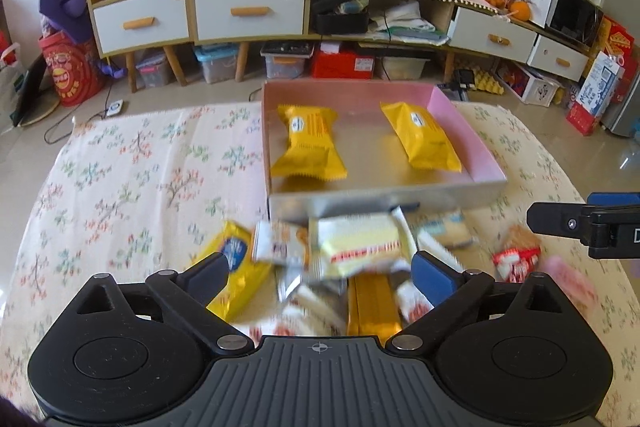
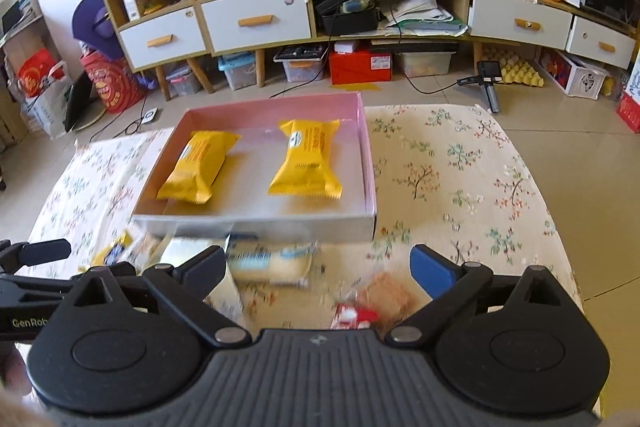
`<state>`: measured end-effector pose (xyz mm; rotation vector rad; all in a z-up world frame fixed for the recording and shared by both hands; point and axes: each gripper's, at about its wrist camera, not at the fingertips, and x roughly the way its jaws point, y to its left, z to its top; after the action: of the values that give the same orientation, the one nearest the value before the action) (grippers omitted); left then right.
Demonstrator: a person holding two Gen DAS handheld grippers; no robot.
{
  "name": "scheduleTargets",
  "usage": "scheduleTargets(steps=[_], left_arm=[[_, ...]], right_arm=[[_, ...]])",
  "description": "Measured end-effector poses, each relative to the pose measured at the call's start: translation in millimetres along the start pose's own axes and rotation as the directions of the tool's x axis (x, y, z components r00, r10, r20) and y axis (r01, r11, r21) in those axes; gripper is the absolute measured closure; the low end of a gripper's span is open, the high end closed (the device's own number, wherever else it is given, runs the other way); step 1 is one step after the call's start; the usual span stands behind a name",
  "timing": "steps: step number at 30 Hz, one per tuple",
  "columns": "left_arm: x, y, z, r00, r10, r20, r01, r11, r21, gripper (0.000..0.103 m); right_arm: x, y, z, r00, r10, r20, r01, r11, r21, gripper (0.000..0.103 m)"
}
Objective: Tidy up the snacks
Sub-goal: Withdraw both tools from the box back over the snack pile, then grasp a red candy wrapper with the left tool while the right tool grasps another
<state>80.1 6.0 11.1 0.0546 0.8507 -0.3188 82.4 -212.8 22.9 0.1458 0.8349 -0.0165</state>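
Both grippers hang low over the loose heap of snacks, jaws spread wide and holding nothing: the left gripper (image 1: 320,269) sits above the thick of the pile, the right gripper (image 2: 318,269) above its thinner right end. No earlier view is on hand, so I speak only of how they stand.

Two yellow packets (image 1: 308,143) (image 1: 420,137) already lie in the pink-walled box (image 1: 480,151), well apart, with bare floor between them and beside them. The rest still lies on the cloth-covered surface (image 1: 132,167) just in front of the box's near wall: a yellow packet with a blue badge (image 1: 236,267), a pale yellow bar (image 1: 360,247) on top of the overlapping heap, a gold packet (image 1: 372,307), and to the right a red-and-white wrapper (image 2: 354,317) next to a brown biscuit pack (image 2: 390,291).

I would take the next pick from the top or the edges, not the buried ones. The pale bar lies uppermost; straddle its narrow side and close gently so the wrapper does not crumple or slip. The right side has the easier job, since its two packs lie more on their own.

Mind the near wall of the box: a carried snack must lift clear over it. The two grippers are close beside each other, so moving in turn seems wiser. Open cloth lies left and right.
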Motion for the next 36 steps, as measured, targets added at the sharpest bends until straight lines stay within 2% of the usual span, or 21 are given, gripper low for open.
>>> scheduleTargets(steps=[7, 16, 23, 29, 36], left_arm=[[-11.8, 3.0, -27.2, 1.000, 0.011, -0.007, -0.011, 1.000, 0.022, 0.003], [-15.1, 13.3, -52.7, 1.000, 0.011, 0.001, -0.011, 0.997, 0.072, 0.003], [-13.9, 16.7, -73.4, 1.000, 0.021, 0.018, -0.023, 0.995, 0.102, 0.003], [-8.9, 24.7, -94.4, 0.998, -0.021, 0.057, 0.014, 0.994, 0.112, 0.003], [-1.1, 32.4, -116.4, 0.996, -0.054, 0.075, 0.042, 0.988, 0.151, 0.003]], right_arm=[[-15.3, 7.3, -22.3, 1.000, 0.014, 0.021, -0.013, 0.999, -0.043, 0.000], [-15.3, 1.5, -46.5, 0.999, 0.041, 0.024, -0.039, 0.997, -0.064, 0.000], [-16.0, -8.3, -67.0, 0.999, 0.005, 0.038, 0.000, 0.993, -0.120, 0.000], [-13.3, -16.5, -79.8, 0.999, -0.008, 0.048, 0.016, 0.986, -0.164, 0.000], [2.6, -22.7, -96.7, 0.996, 0.027, 0.080, -0.010, 0.978, -0.206, 0.000]])
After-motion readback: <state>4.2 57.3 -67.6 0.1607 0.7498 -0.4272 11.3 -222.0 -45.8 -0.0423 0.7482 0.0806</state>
